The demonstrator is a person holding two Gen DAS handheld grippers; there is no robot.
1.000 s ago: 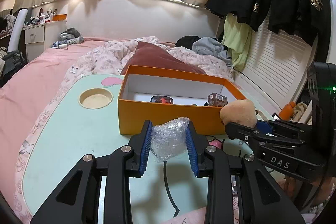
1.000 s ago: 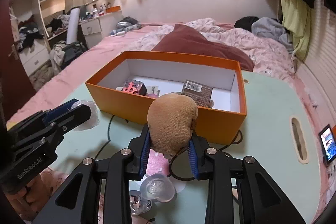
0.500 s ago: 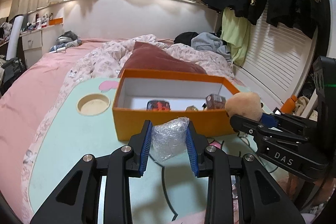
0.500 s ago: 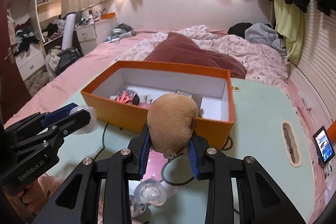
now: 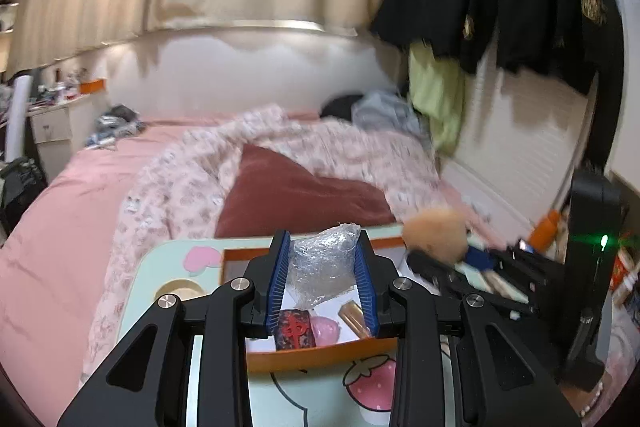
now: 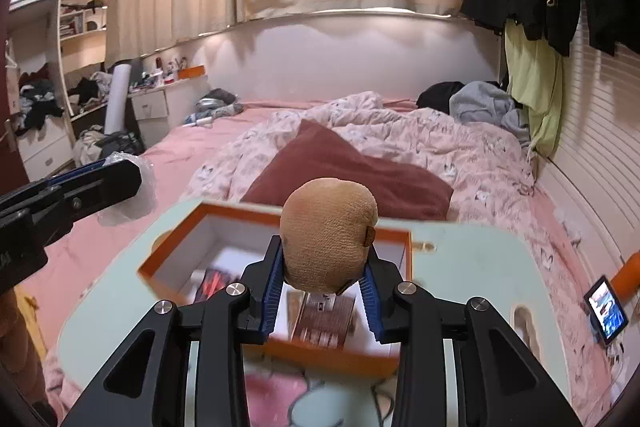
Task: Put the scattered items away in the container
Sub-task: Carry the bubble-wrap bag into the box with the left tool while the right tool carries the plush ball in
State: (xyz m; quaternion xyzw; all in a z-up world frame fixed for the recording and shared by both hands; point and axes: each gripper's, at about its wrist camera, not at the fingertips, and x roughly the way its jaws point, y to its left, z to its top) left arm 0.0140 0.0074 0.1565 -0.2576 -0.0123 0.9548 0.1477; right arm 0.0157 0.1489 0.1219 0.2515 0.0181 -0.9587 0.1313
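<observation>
Orange cardboard box [image 6: 280, 349] sits on the mint table [image 6: 472, 275], already partly loaded: red-patterned tin [image 5: 295, 329], pink item [image 5: 326, 327], gold-wrapped piece [image 5: 354, 311] at the left gripper's 6 o'clock, plus a brown barcoded carton [image 6: 324, 323] under the right one.

Left gripper [image 5: 323, 277]: clenched on a crumpled clear plastic wad [image 5: 322, 269], held above the box interior.

Right gripper [image 6: 325, 285]: jaws opening, tan plush ball [image 6: 329, 235] between the pads and apparently touching both. Ball is over the box, toward its 3 o'clock end as the right camera sees it.

Progress estimate: late stage. Both carried items are airborne over the container, neither dropped yet. Left to do: release ball, release plastic. Can't tell what else remains on the table; the near edge at 6 o'clock is hidden by the grippers and blurred.
</observation>
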